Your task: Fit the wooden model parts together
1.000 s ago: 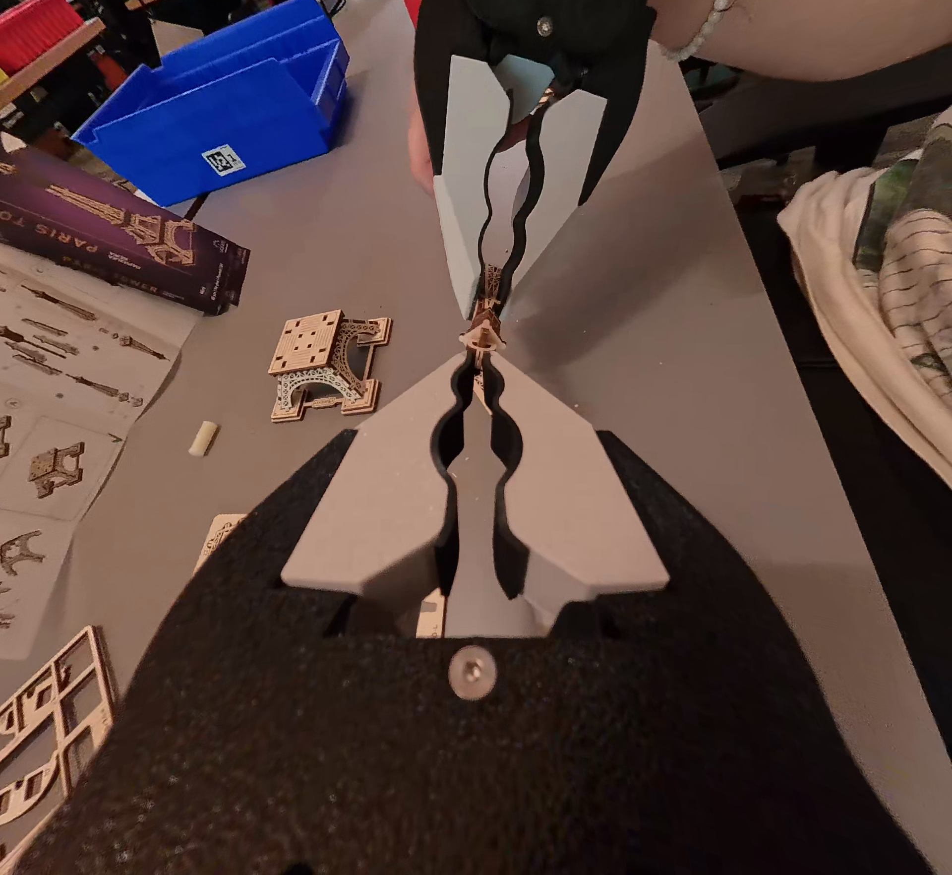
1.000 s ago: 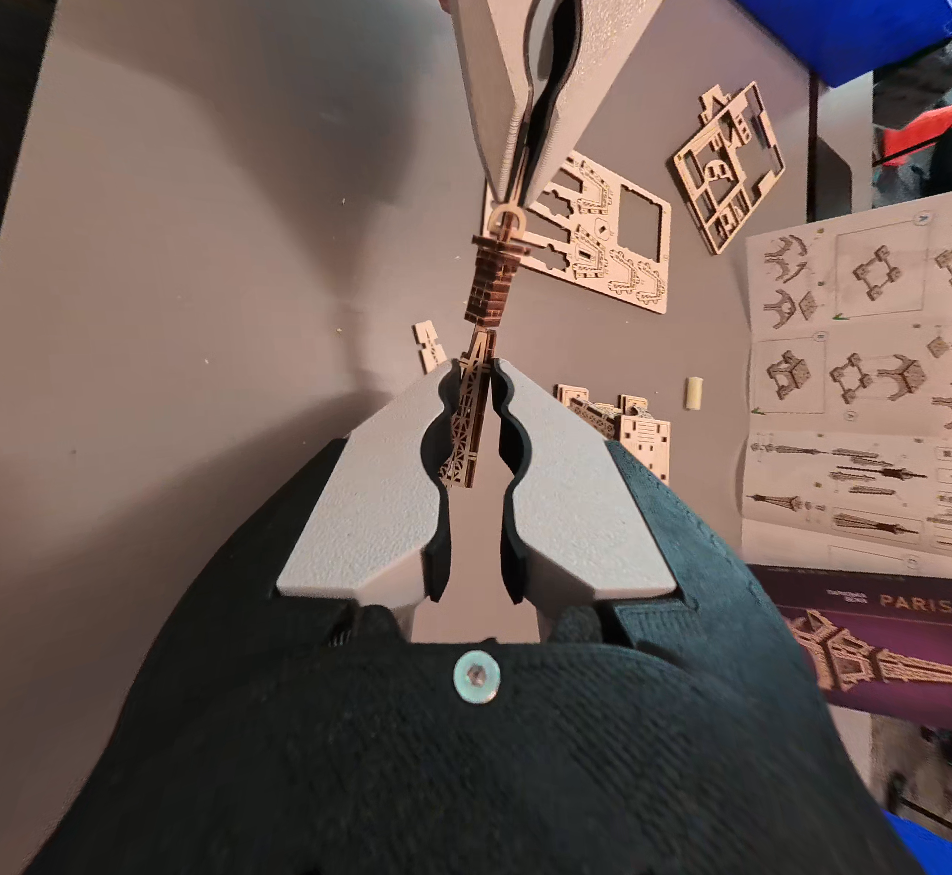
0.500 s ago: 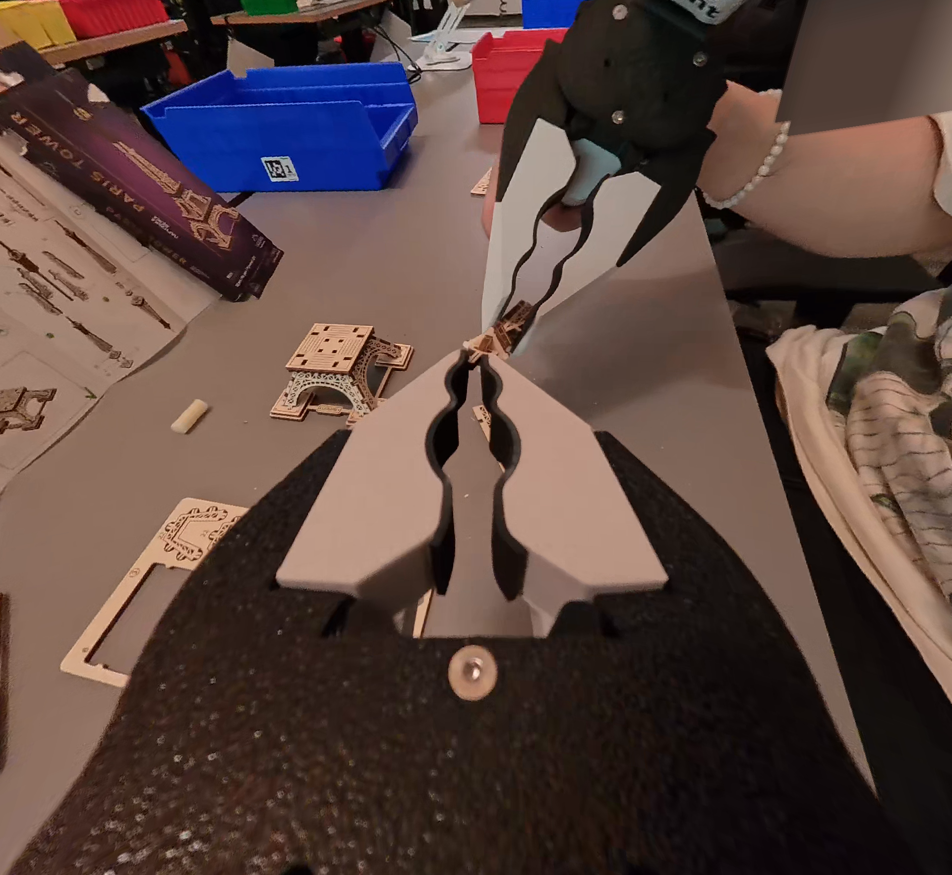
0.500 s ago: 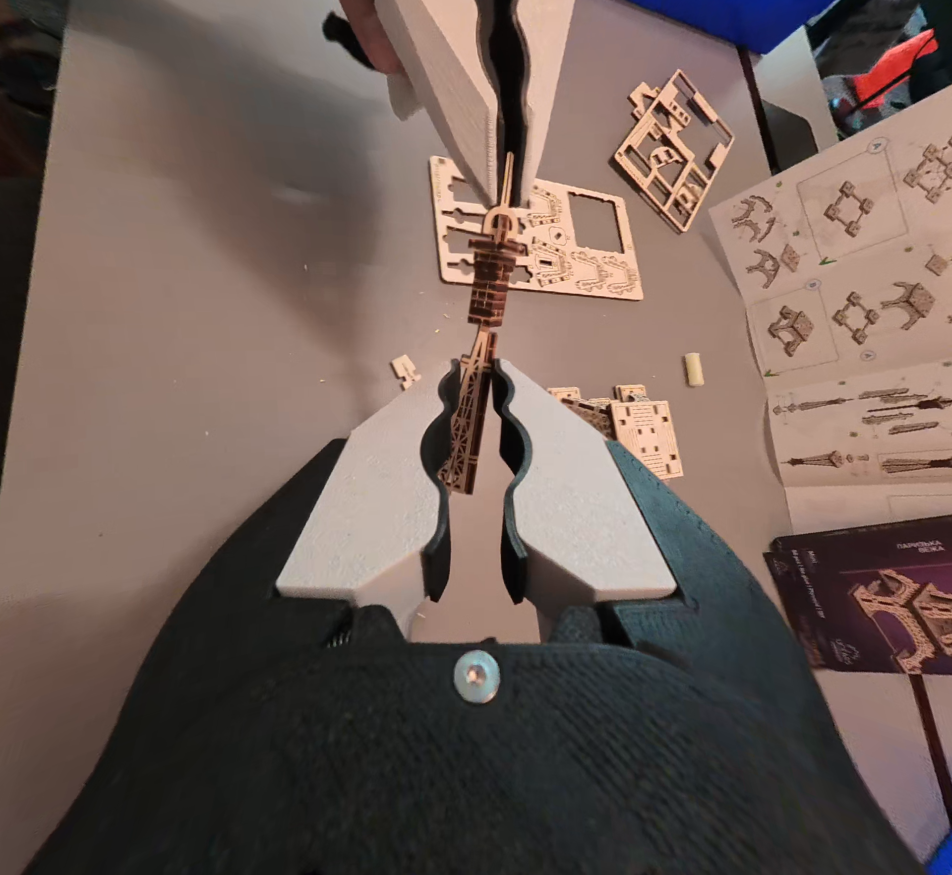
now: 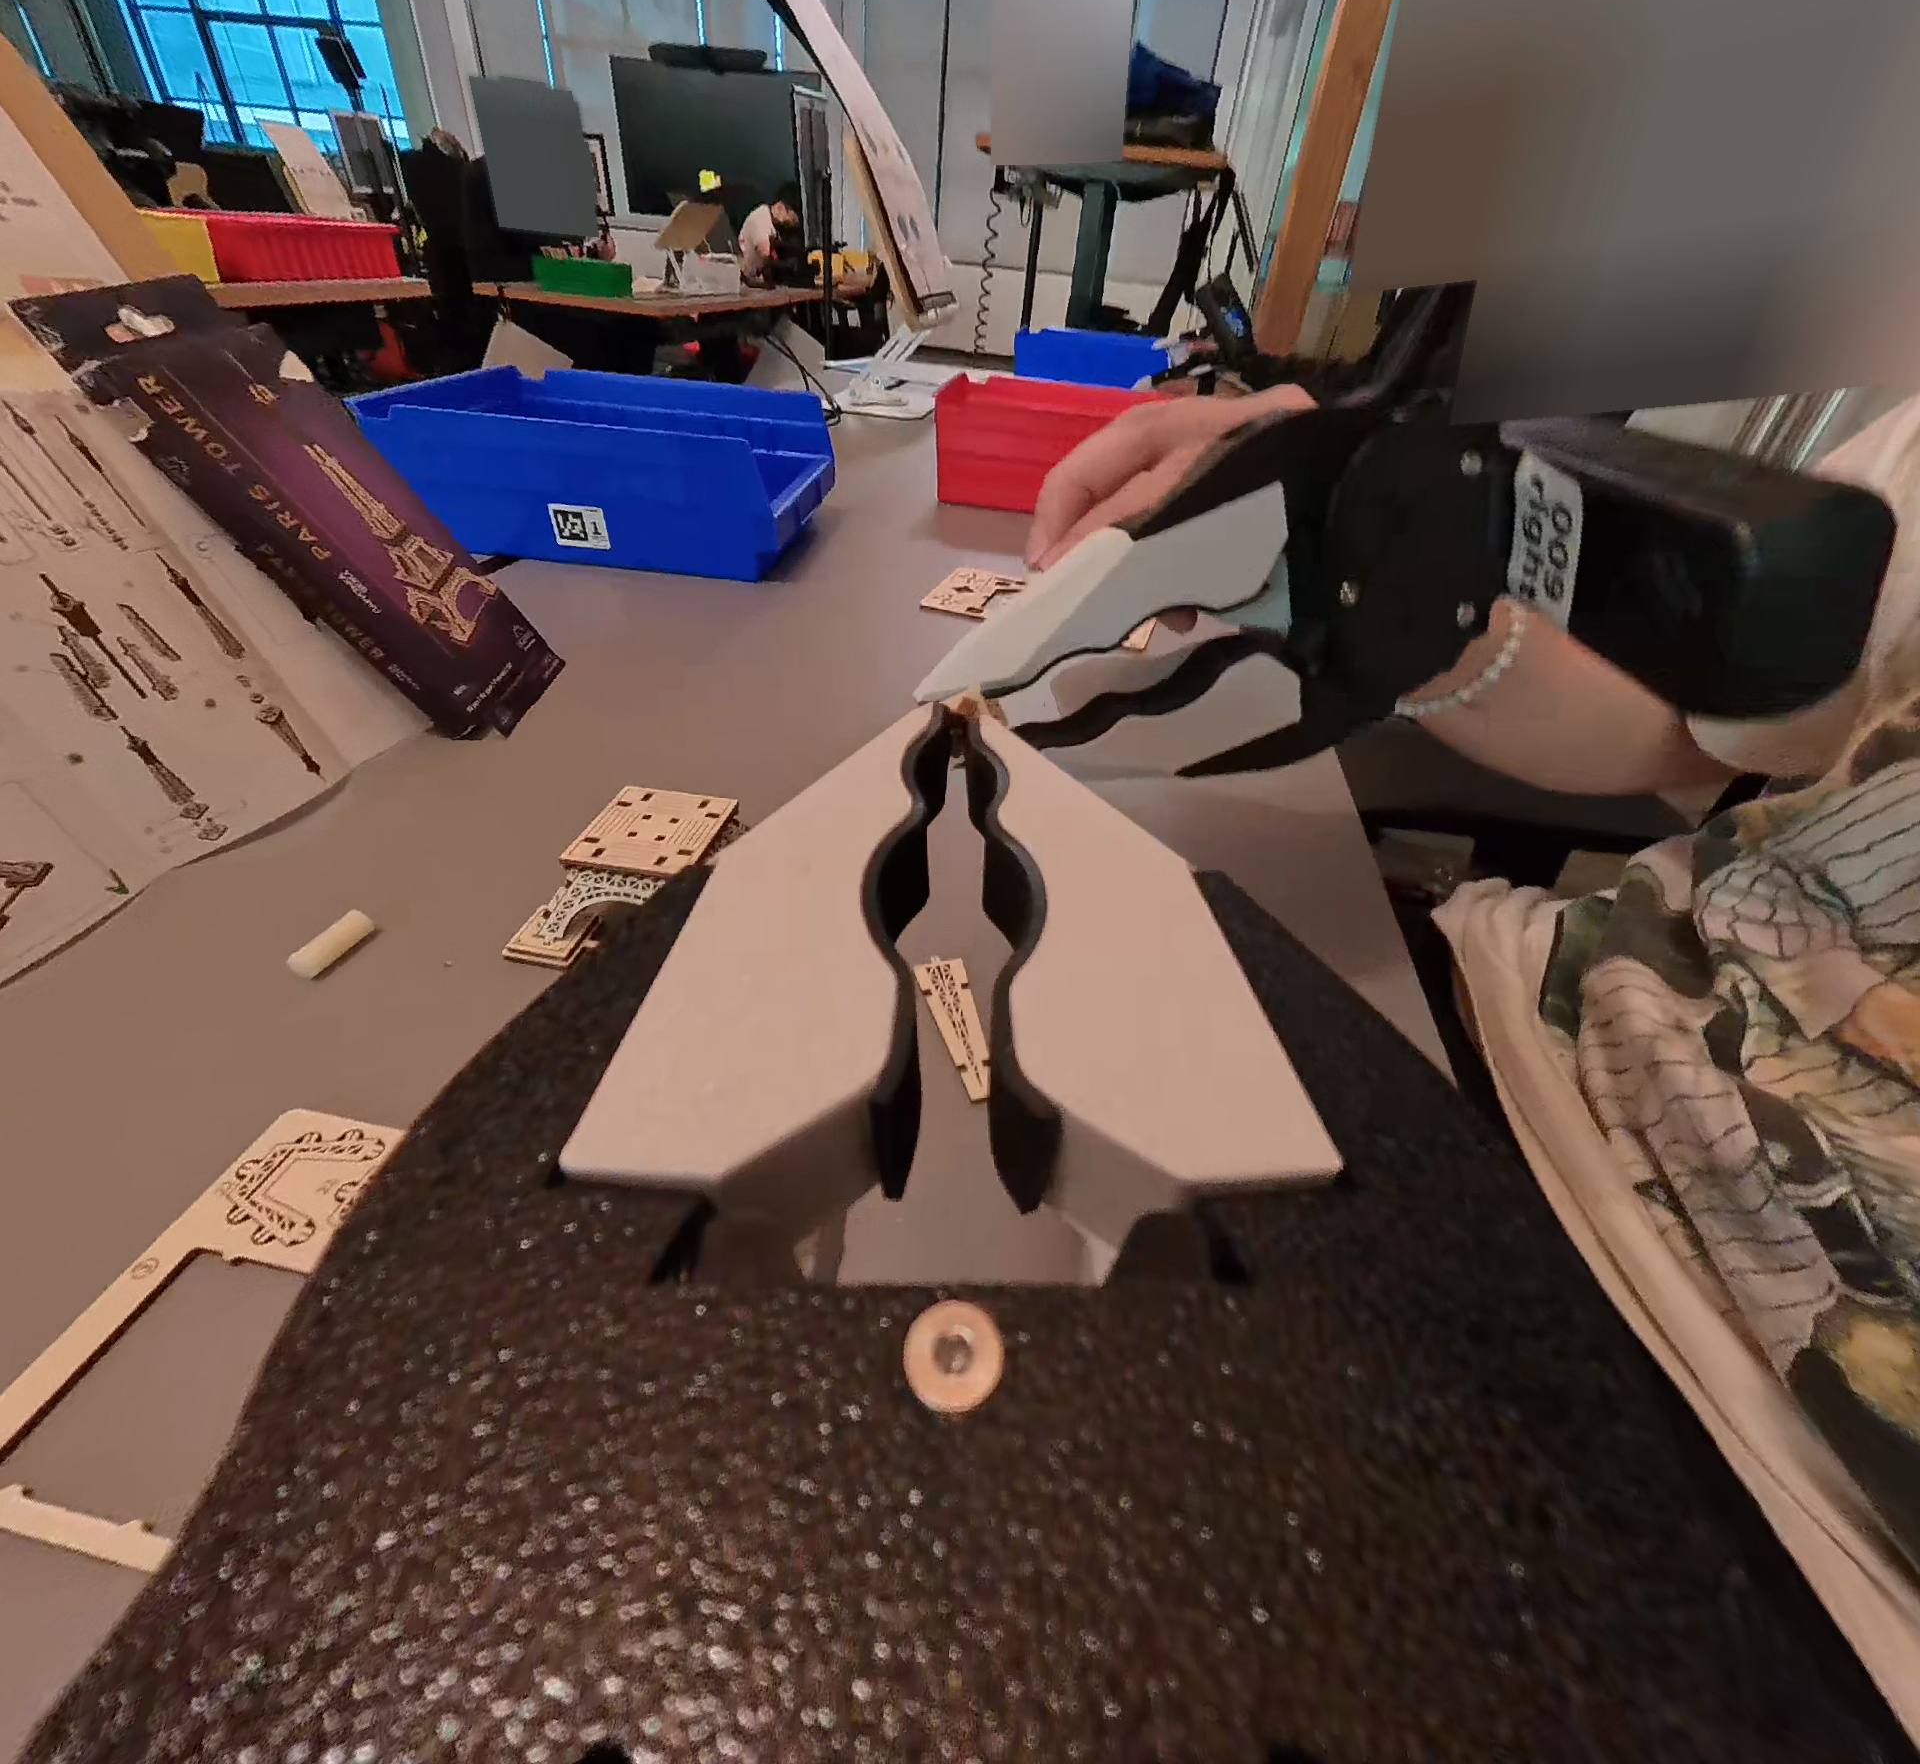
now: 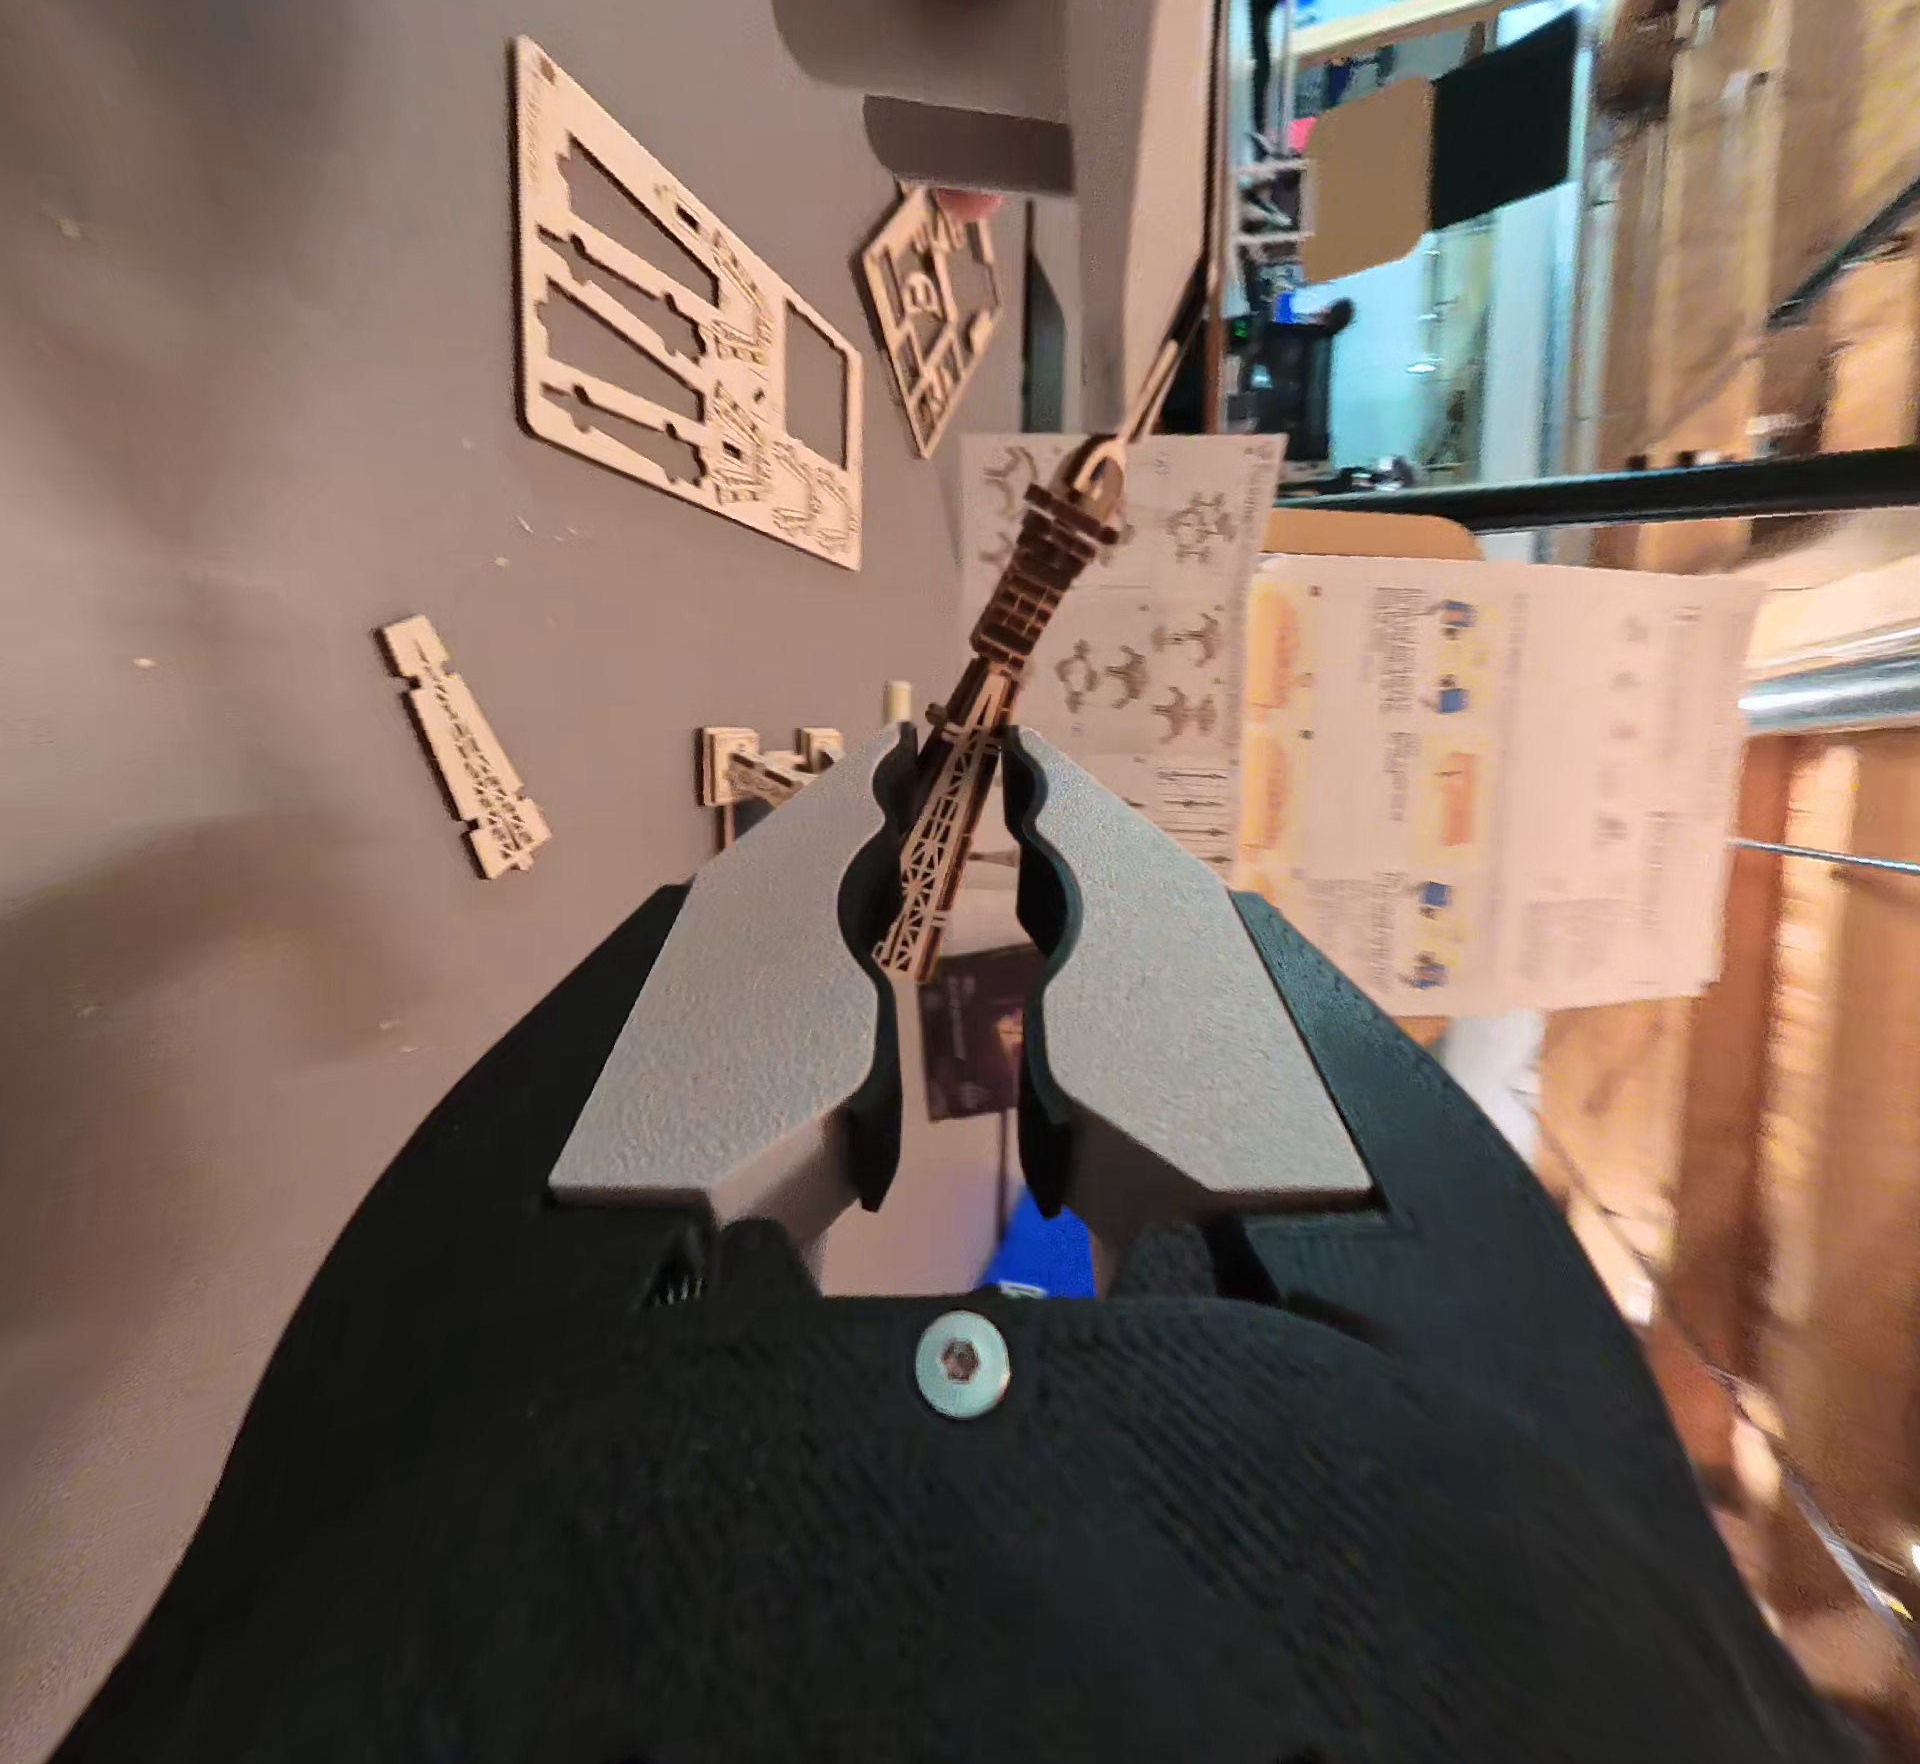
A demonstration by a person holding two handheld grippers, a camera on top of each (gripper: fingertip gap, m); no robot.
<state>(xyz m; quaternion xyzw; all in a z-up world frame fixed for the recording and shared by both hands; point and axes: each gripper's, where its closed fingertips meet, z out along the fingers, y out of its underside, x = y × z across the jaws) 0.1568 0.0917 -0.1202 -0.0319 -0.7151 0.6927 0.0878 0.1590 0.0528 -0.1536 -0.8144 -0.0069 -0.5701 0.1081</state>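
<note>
The tower spire (image 6: 997, 717), already assembled, is clamped in the right gripper (image 6: 951, 758), tip toward one o'clock. The left gripper (image 5: 956, 727) is pinched on that tip. The tower base (image 5: 623, 867), at nine o'clock on the table (image 5: 727, 654), is yet to be joined.

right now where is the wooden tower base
In the left wrist view, the wooden tower base stands on the grey table just left of the left tongs, with a small cream peg further to its left.
</note>
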